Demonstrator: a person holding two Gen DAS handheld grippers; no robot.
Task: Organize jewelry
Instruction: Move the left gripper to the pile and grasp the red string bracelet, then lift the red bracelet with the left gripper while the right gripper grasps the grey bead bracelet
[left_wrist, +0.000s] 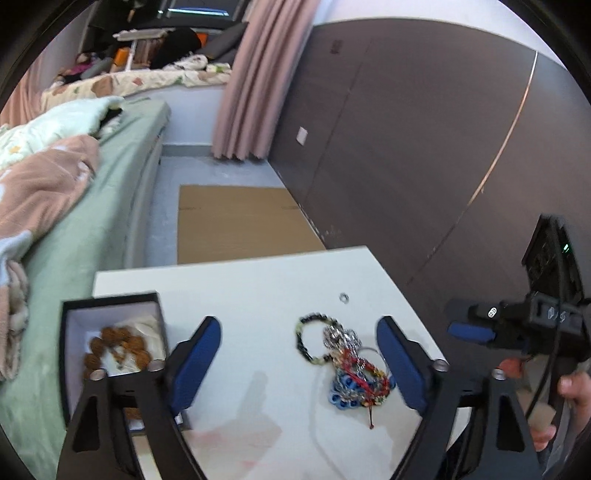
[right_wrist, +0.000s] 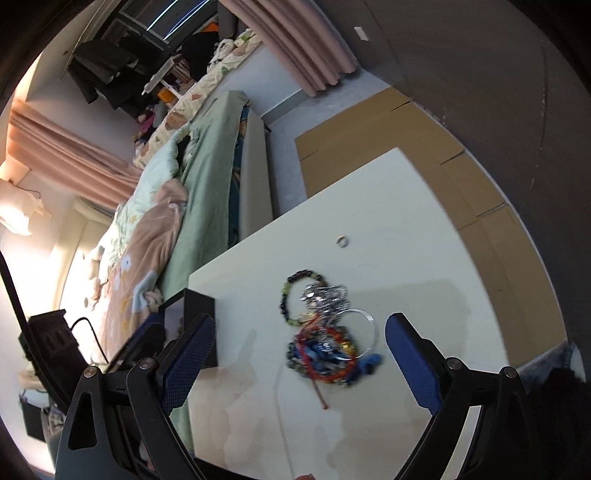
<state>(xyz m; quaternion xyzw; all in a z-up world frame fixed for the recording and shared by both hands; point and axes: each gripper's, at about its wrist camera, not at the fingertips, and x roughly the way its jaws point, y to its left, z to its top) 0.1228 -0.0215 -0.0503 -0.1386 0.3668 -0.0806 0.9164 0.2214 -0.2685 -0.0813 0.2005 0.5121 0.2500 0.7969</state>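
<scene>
1. A white worktop stands beside a green-sheeted bed, carrying everything the sorting job needs.
2. An open black box sits at the worktop's bed-side corner, brown beads already inside it.
3. The left tool hangs over the worktop with its blue pads apart and nothing between them; the box lies just to its left.
4. The right tool is likewise spread and empty, aimed down at the same spot.
5. A tangled heap of jewelry lies directly ahead of both tools, nearer the left tool's right-hand pad; its long axis runs away from them.
6. A small ring lies apart, beyond the heap.
</scene>
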